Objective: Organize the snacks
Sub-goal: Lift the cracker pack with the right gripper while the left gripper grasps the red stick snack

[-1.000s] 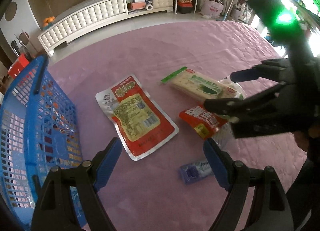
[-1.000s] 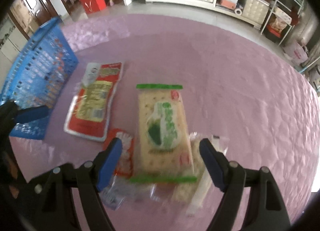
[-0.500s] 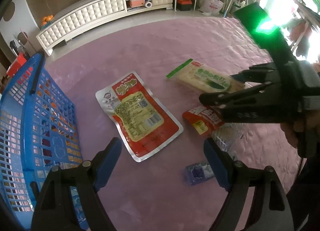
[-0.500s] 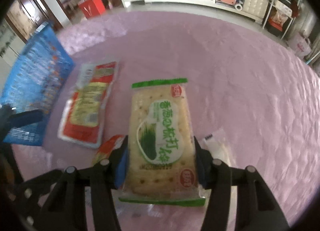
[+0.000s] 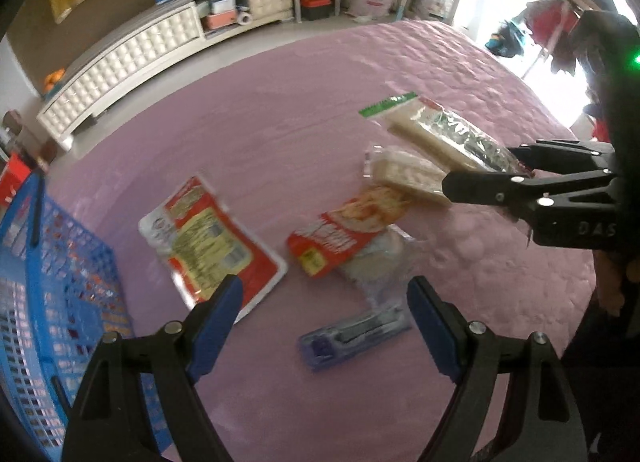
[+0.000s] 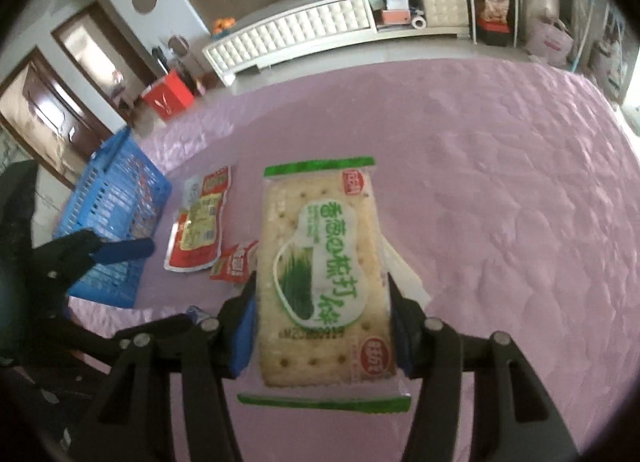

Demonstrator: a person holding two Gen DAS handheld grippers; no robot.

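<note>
My right gripper [image 6: 322, 322] is shut on the green-and-white cracker pack [image 6: 324, 274], both pads pressing its long sides, and holds it above the pink bedcover. From the left wrist view that pack [image 5: 432, 128] hangs from the right gripper [image 5: 478, 168] at the right. My left gripper [image 5: 322, 298] stands open and holds nothing, hovering above a purple-blue pack [image 5: 352, 336]. A big red-and-silver pouch [image 5: 212, 242], a small red pouch [image 5: 344, 234], a pale biscuit pack [image 5: 408, 174] and a clear pack [image 5: 372, 262] lie on the cover. The blue basket [image 5: 52, 302] stands at the left.
The pink quilted bedcover [image 5: 280, 102] stretches far behind the snacks. Across the floor stands a white padded cabinet [image 5: 132, 62] with boxes beside it. The blue basket [image 6: 116, 198] sits at the bed's left edge, with a red bag [image 6: 168, 96] on the floor behind.
My right gripper closed on the cracker pack and lifted it off the pile, uncovering the pale biscuit pack. The left gripper stayed open and shifted slightly over the snacks.
</note>
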